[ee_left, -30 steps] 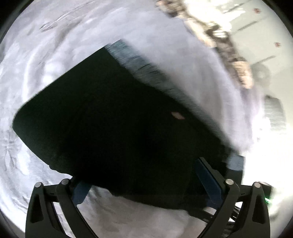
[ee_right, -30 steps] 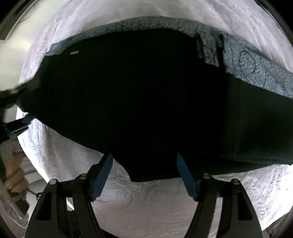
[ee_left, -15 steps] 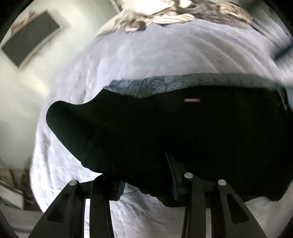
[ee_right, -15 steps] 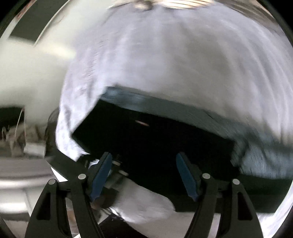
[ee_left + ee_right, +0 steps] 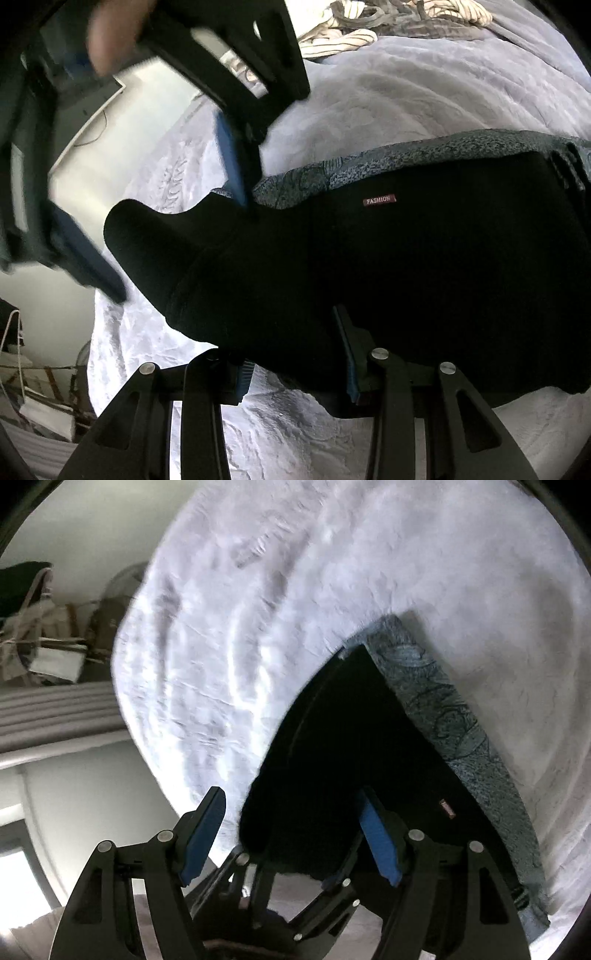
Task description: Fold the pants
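Observation:
Black pants (image 5: 406, 277) lie folded on the pale bedspread (image 5: 369, 110), with a blue-grey patterned waistband lining along the far edge and a small "FASHION" label (image 5: 378, 200). My left gripper (image 5: 291, 343) is shut on the near edge of the pants, with dark cloth between its blue pads. My right gripper (image 5: 181, 251) hovers blurred over the left end of the pants. In the right wrist view the right gripper (image 5: 291, 794) has its jaws wide and closing. The rounded corner of the pants (image 5: 332, 757) lies between and below its pads, which do not touch it.
Striped and tan clothes (image 5: 351, 33) are heaped at the far side of the bed. The bed's edge falls off at the left to the floor and clutter (image 5: 37, 406). Bags and boxes (image 5: 44, 627) stand beside the bed. A fingertip (image 5: 110, 33) shows at the top left.
The left gripper has closed on the pants' near edge, and its view has rolled. The right gripper has swung to the left end of the pants and now shows in the left wrist view.

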`<state>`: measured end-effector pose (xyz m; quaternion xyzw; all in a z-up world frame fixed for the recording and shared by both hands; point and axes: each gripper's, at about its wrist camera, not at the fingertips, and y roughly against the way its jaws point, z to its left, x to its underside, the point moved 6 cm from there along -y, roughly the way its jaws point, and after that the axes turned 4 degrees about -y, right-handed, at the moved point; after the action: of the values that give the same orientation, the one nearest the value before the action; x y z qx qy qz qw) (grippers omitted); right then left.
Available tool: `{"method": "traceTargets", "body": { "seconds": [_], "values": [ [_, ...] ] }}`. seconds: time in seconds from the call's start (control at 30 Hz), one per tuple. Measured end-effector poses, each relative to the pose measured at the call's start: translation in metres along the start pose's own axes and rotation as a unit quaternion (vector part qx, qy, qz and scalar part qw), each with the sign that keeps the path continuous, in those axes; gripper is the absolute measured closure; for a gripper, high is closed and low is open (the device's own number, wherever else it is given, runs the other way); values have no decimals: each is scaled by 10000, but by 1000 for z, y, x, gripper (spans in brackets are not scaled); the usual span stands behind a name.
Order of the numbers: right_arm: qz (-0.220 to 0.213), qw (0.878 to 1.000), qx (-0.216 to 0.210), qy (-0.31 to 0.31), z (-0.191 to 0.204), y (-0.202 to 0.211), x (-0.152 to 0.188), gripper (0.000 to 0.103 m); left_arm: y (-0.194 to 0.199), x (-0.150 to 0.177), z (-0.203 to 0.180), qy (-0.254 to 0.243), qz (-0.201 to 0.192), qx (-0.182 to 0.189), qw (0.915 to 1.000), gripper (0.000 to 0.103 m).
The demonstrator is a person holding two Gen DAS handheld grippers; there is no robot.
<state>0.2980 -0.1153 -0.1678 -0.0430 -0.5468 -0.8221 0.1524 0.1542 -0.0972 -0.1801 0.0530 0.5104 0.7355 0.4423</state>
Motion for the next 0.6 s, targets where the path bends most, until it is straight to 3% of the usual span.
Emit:
{"method": "traceTargets", "body": {
  "seconds": [0.03, 0.07, 0.1, 0.23, 0.43, 0.6],
  "values": [
    [76, 9999, 90, -16, -3, -5, -1, 61, 1, -1, 0, -7, -5, -14, 10000, 63],
    [130, 9998, 144, -10, -6, -8, 0, 79, 1, -1, -1, -8, 26, 8, 10000, 63],
    [126, 9998, 163, -20, -9, -8, 0, 83, 3, -1, -2, -16, 35, 19, 10000, 63],
    [-257, 9995, 175, 47, -18, 18, 11, 86, 26, -12, -5, -206, -387, 39, 9990, 63],
    [-933, 9946, -427, -160, -44, 72, 40, 86, 70, -39, -13, -234, -852, 332, 9955, 63],
    [-1598, 9820, -895, -464, -74, 118, 82, 85, 110, -66, -29, -287, -1208, 567, 9906, 63]
  ]
}}
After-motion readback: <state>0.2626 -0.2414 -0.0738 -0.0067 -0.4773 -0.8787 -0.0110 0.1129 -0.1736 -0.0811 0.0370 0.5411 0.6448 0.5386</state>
